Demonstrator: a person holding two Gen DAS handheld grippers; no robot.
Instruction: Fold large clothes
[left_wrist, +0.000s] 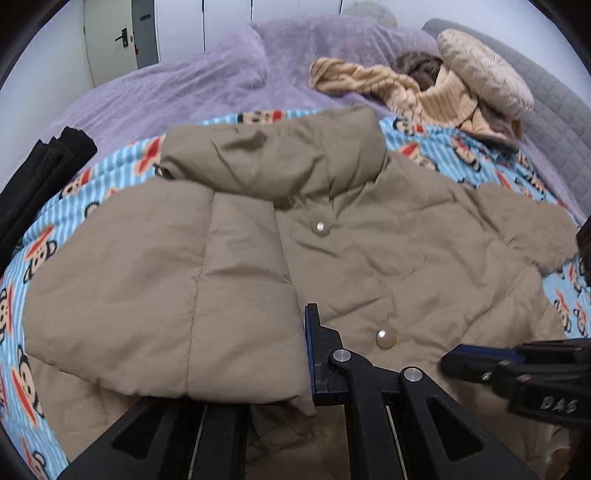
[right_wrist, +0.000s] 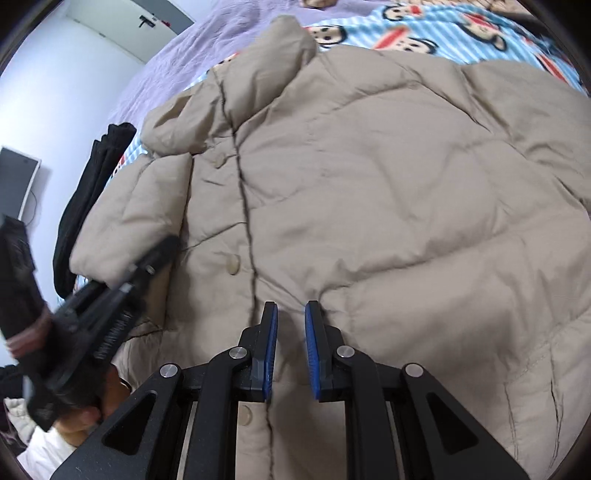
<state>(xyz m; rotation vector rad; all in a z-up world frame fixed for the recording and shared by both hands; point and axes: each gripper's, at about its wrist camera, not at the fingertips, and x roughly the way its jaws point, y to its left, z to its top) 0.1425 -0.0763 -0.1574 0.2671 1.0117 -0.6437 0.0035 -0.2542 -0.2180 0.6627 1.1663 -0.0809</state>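
**Tan puffer jacket flat on the bed, both tongs low at its near edge**

Left wrist view. The tan jacket (left_wrist: 351, 236) lies front-up on a cartoon-print blanket (left_wrist: 40, 258) over a purple bedspread (left_wrist: 155, 92). Its left sleeve (left_wrist: 166, 295) is folded across the chest and covers the left finger of the left tongs (left_wrist: 255, 369). Only the right finger (left_wrist: 317, 354) shows, its blue pad against the sleeve's edge; whether the pair is clamped on the cloth, I cannot tell. Two snap buttons are visible, one at (left_wrist: 320, 226), one at (left_wrist: 386, 339). Right tongs (left_wrist: 476, 360) come in from the right, blurred and cut by the frame. Far right: a heap of beige knitwear (left_wrist: 406, 92) and one cushion (left_wrist: 484, 74). Left edge: one stack of black cloth (left_wrist: 40, 177), partly cut off. One door (left_wrist: 122, 37) far left.

Right wrist view. Right tongs (right_wrist: 290, 350) stand slightly apart, gripping nothing, both blue pads visible over the jacket (right_wrist: 388, 192) beside its front seam. Three snaps can be counted here. Left tongs (right_wrist: 147, 273) are motion-blurred at the folded sleeve (right_wrist: 136, 221); their state is unreadable. A hand (right_wrist: 92, 410) behind them is mostly hidden. Black cloth (right_wrist: 88, 199) again, left.
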